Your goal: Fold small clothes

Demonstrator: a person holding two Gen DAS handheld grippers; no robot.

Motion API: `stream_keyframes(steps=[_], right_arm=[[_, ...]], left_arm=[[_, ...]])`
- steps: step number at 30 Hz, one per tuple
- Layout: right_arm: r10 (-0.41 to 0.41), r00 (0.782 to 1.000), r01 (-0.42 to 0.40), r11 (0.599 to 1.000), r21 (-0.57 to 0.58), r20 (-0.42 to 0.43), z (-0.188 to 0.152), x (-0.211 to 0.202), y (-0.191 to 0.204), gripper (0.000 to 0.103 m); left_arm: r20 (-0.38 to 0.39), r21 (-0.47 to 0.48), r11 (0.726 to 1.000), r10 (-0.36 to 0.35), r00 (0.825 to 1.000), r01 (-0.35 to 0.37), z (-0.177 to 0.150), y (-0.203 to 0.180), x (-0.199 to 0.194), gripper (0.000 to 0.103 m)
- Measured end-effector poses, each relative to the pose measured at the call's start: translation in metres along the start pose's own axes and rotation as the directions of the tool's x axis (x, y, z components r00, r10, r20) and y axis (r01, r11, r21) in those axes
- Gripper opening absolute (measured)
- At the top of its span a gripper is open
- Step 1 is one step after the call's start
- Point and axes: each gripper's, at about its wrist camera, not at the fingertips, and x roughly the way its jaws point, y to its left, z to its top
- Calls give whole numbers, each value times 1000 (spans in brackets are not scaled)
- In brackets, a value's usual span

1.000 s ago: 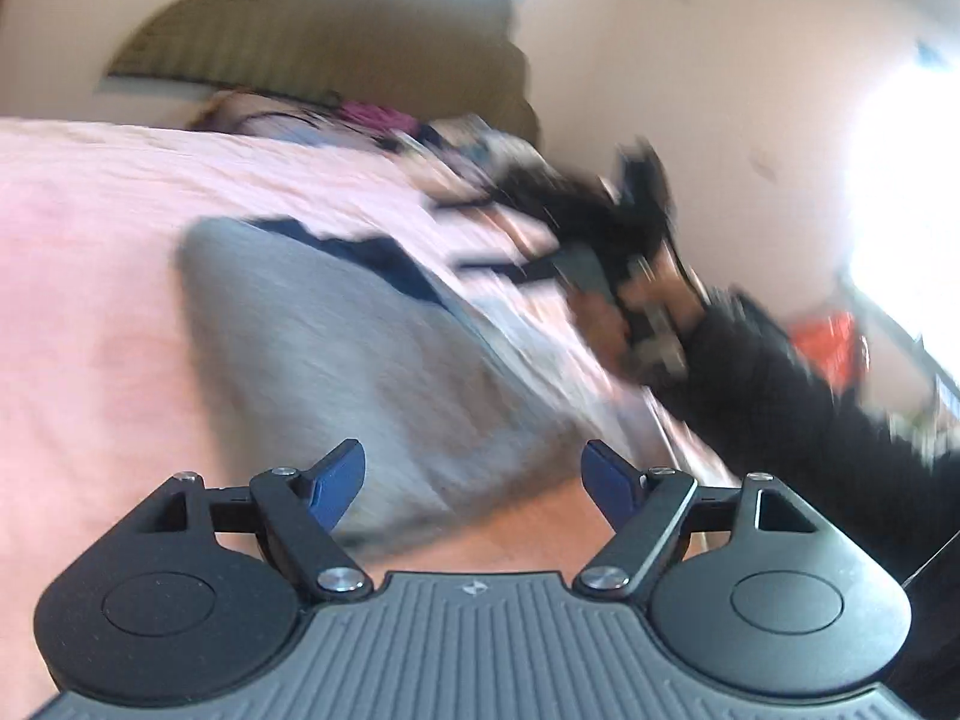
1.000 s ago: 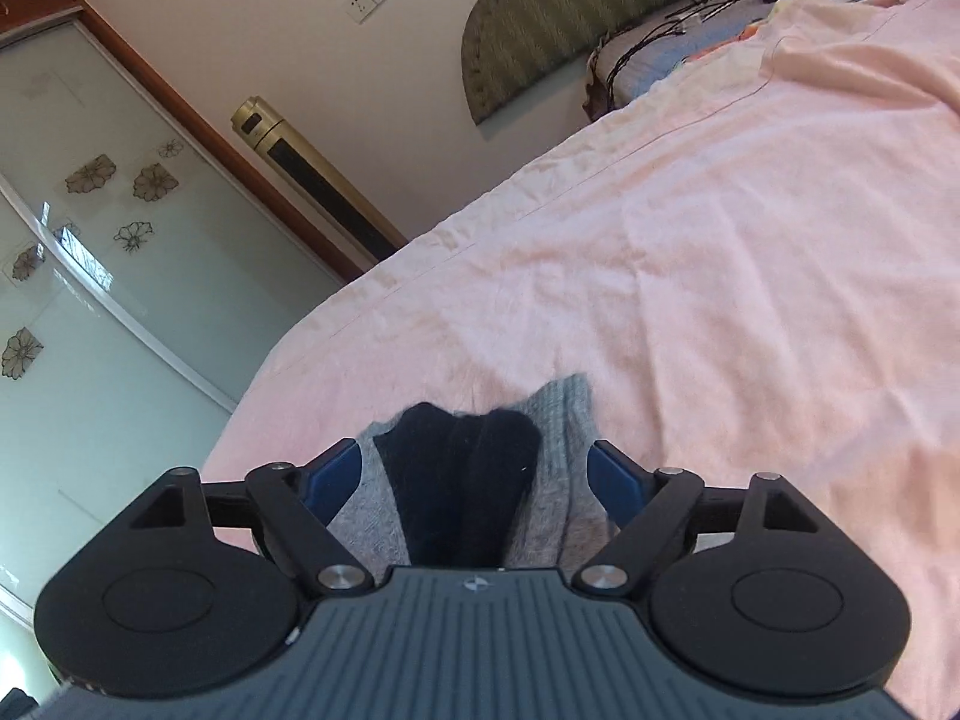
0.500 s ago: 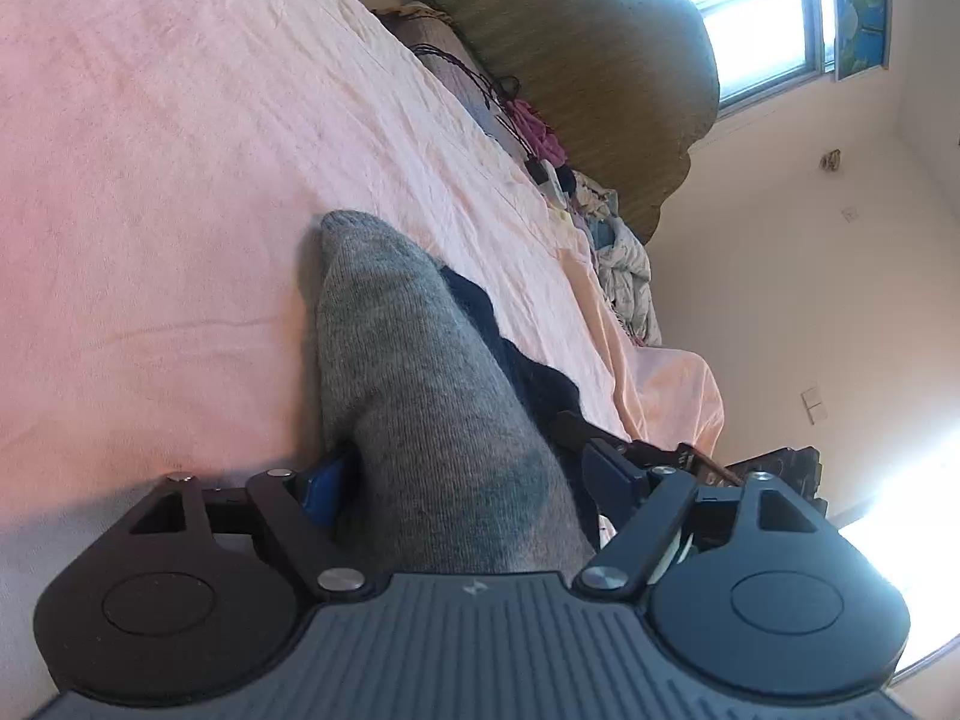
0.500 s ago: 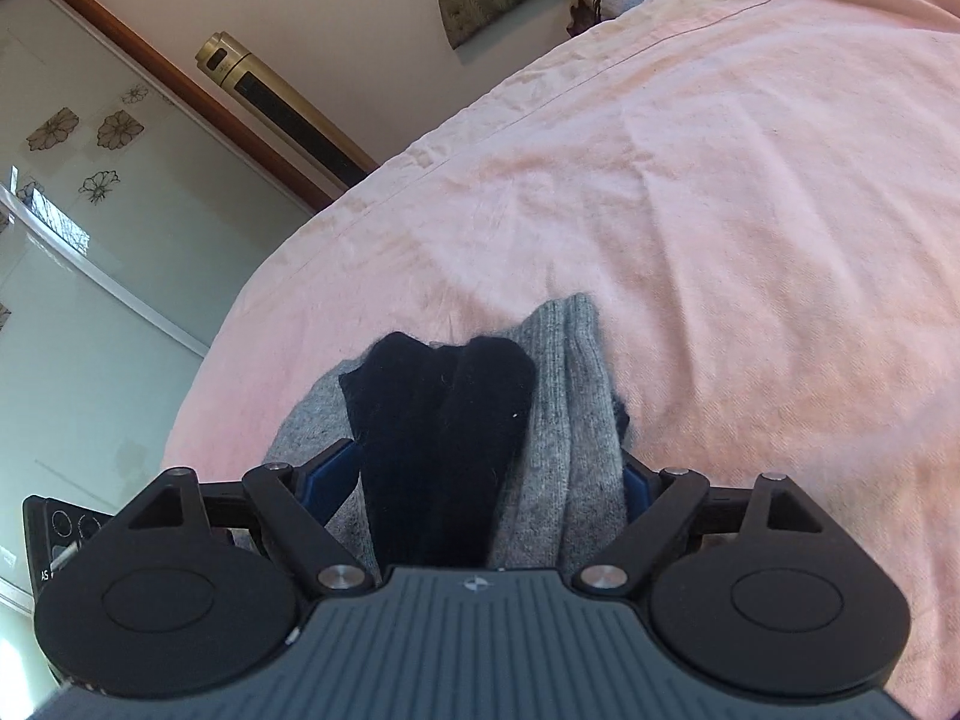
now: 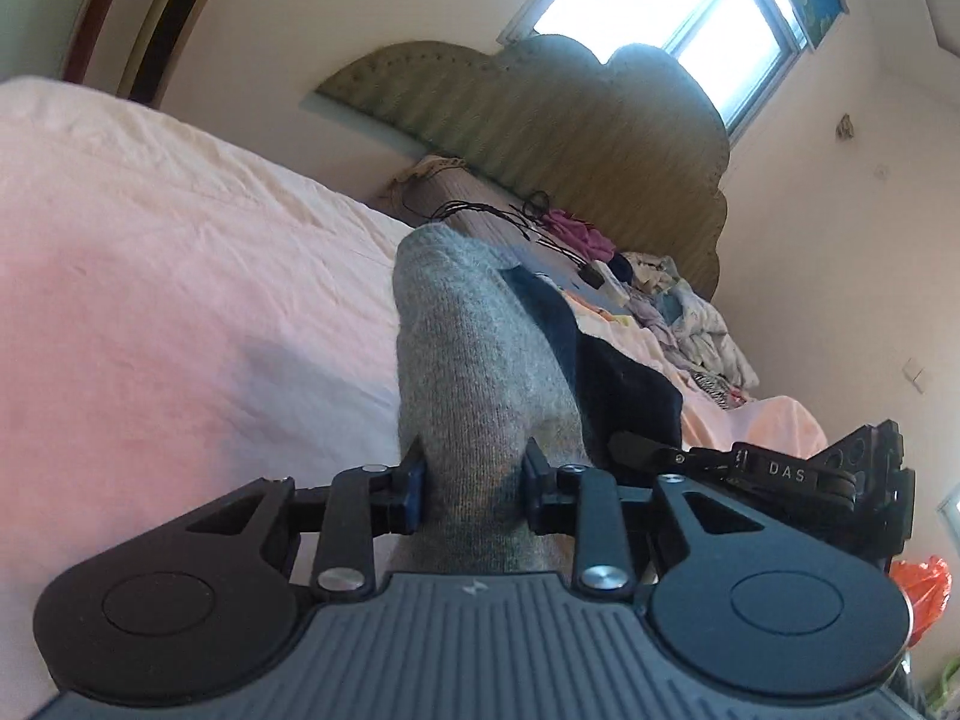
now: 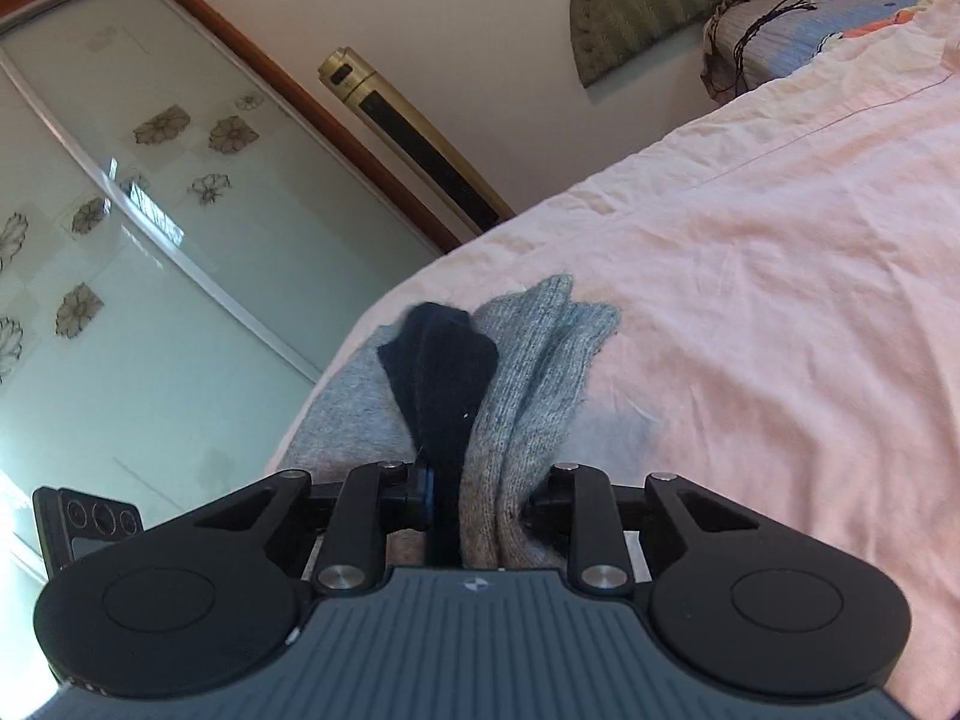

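1. As the left wrist view had it, the left gripper (image 5: 474, 489) was closing, its blue pads already pinching a bunched fold of the grey sock (image 5: 474, 372), which stretched away over the pink bedsheet (image 5: 180, 300) toward the headboard (image 5: 540, 120). A dark navy part (image 5: 612, 378) ran along its right side. The right gripper (image 5: 780, 471) sat just beside, partly seen, so its jaws could not be read from here. The risk, as I judged it: the pinch took only the grey layer near one end, so the navy layer could slide free and spoil the fold. A pile of other clothes (image 5: 690, 312) lay well apart near the headboard, no threat yet.

2. While the right wrist view showed its own end, the right gripper (image 6: 480, 498) was closing too, with the sock (image 6: 540, 372) and its navy cuff (image 6: 438, 372) squeezed together between the pads. The rest of the sock lay on the bedsheet (image 6: 750, 300), close to the bed's edge, with the glass wardrobe door (image 6: 150, 240) beyond. What could have gone wrong: both claws were bunching thick knit rather than flat layers, so the fold might have come out lumpy, or the two might have pulled against each other and stretched it. A slip here, so near the edge, could have dropped the sock off the bed.
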Motion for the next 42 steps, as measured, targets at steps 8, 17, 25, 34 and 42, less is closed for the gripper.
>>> stream_keyframes(steps=[8, 17, 25, 34, 42], right_arm=[[-80, 991, 89, 992, 84, -109, -34, 4, -21, 90], [56, 990, -39, 991, 127, -131, -90, -54, 4, 86], [-61, 959, 87, 993, 84, -277, -104, -6, 17, 71], [-120, 975, 92, 984, -153, -187, -103, -34, 53, 15], [-74, 978, 80, 997, 23, -194, -94, -45, 11, 53]], left_arm=[[-66, -29, 995, 89, 994, -92, -65, 40, -52, 64], [146, 678, 676, 261, 954, -289, -174, -67, -79, 66], [82, 594, 732, 357, 931, -333, -160, -50, -54, 64], [110, 553, 751, 363, 925, -360, -161, -47, -62, 17], [92, 518, 771, 381, 920, -371, -162, -36, -57, 16]])
